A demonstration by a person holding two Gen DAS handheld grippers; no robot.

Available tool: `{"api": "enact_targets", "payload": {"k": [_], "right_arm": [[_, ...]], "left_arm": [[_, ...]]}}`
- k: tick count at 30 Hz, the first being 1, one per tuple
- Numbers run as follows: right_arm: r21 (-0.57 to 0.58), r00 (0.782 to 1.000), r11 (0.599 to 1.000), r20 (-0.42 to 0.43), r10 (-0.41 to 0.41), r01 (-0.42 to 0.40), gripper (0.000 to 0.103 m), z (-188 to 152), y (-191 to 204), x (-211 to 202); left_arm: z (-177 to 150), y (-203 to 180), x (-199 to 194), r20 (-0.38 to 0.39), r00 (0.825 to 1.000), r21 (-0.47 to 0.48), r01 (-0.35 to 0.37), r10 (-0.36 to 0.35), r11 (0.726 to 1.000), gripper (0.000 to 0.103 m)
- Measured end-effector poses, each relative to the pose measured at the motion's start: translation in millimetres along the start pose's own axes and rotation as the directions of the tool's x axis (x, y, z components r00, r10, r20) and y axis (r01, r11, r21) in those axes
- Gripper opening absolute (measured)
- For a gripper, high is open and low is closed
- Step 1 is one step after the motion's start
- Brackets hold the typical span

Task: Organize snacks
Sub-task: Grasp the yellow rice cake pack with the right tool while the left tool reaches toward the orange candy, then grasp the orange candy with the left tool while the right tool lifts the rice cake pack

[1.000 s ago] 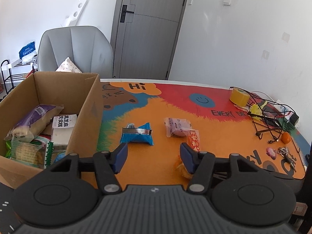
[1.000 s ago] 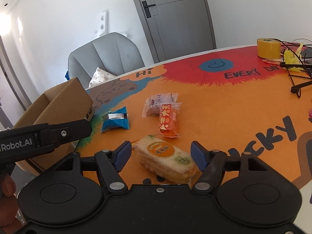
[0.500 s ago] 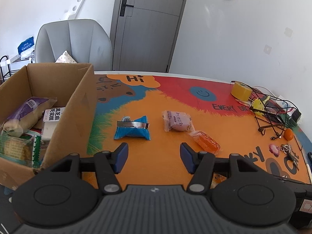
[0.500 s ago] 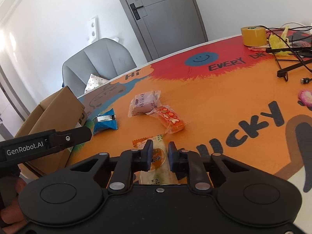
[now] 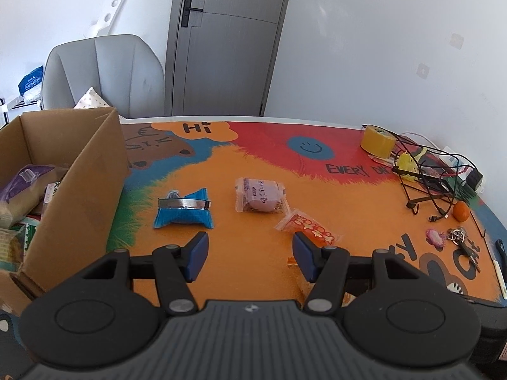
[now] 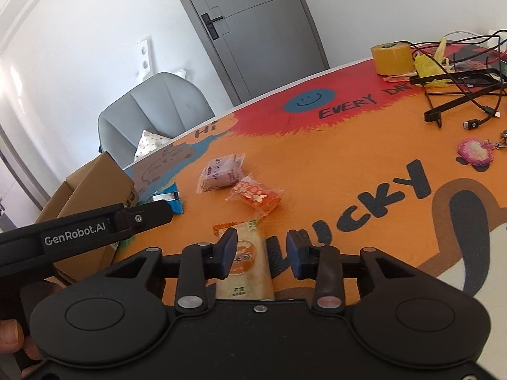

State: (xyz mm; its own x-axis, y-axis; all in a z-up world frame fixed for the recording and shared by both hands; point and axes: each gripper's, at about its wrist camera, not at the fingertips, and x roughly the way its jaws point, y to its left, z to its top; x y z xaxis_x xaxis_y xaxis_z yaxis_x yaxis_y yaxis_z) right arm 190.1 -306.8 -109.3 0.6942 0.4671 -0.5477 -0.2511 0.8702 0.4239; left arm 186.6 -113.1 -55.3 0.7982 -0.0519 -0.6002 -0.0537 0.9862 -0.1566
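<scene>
The right tool (image 6: 261,255) is opening around the beige snack packet (image 6: 245,266), not gripped. The left tool (image 5: 250,256) is held half-open, empty. Beside the cardboard box (image 5: 76,177), three snacks await boxing.

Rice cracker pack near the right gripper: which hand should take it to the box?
Right. The rice cracker pack lies between the right gripper's opening jaws, touching only one pad. The left gripper is open over bare mat, beside the cardboard box.

White walls, a grey door (image 5: 221,47) and a grey chair (image 5: 104,72) stand behind the colourful table (image 5: 253,164).
</scene>
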Motion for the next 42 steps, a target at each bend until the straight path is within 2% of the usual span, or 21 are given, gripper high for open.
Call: {"api": "enact_targets", "payload": {"k": [3, 5, 7, 9, 11, 14, 18, 20, 25, 34, 42], "right_arm": [[-0.027, 1.0, 1.0, -0.016, 0.002, -0.003, 0.048, -2.5, 10.9, 6.2], [-0.046, 1.0, 0.999, -0.021, -0.007, 0.006, 0.062, -5.2, 17.0, 9.2], [-0.065, 0.999, 0.998, -0.029, -0.024, 0.022, 0.064, -7.8, 21.8, 12.6], [-0.08, 0.998, 0.996, -0.041, -0.038, 0.035, 0.06, -11.2, 23.2, 16.3], [-0.097, 0.998, 0.994, -0.029, -0.062, 0.059, 0.037, -13.8, 22.4, 13.9], [-0.044, 0.999, 0.999, -0.036, -0.023, 0.022, 0.037, -13.7, 9.7, 5.9], [-0.035, 0.998, 0.998, -0.028, -0.056, 0.055, 0.037, -13.2, -2.2, -3.2], [-0.021, 0.998, 0.998, -0.018, -0.067, 0.067, 0.037, -10.7, -9.7, -6.5], [0.019, 0.996, 0.996, 0.017, -0.087, 0.087, 0.037, -2.2, -31.0, -14.4], [0.063, 0.994, 0.993, 0.056, -0.099, 0.095, 0.037, 11.2, -60.9, -15.0], [0.038, 0.99, 0.993, 0.077, -0.115, 0.112, 0.037, 11.8, -66.5, -11.2]], "left_arm": [[1.0, 7.8, -0.8, 0.0, 1.0, -0.01, -0.012, 0.012, 1.0, 0.059], [1.4, 11.9, -0.9, -0.003, 1.0, -0.012, -0.016, 0.016, 1.0, 0.059], [1.7, 14.3, -1.3, -0.003, 1.0, -0.015, -0.019, 0.019, 1.0, 0.059], [1.8, 15.2, -1.7, 0.0, 1.0, -0.015, -0.02, 0.02, 1.0, 0.059], [2.4, 13.9, -0.7, -0.005, 1.0, -0.01, -0.019, 0.019, 1.0, 0.059], [3.3, 6.9, 2.0, -0.01, 1.0, 0.002, -0.013, 0.013, 1.0, 0.061], [3.5, -9.0, 5.1, -0.013, 1.0, 0.025, 0.014, -0.013, 1.0, 0.065], [3.1, -17.3, 7.3, -0.015, 1.0, 0.028, 0.016, -0.016, 0.999, 0.07], [4.8, -38.2, 16.7, -0.021, 1.0, 0.059, 0.017, -0.016, 0.998, 0.072], [14.5, -63.2, 51.7, -0.033, 0.999, 0.059, -0.035, 0.037, 0.998, 0.073], [10.3, -77.0, 83.9, -0.036, 0.993, 0.091, -0.109, 0.113, 0.99, 0.073]]}}
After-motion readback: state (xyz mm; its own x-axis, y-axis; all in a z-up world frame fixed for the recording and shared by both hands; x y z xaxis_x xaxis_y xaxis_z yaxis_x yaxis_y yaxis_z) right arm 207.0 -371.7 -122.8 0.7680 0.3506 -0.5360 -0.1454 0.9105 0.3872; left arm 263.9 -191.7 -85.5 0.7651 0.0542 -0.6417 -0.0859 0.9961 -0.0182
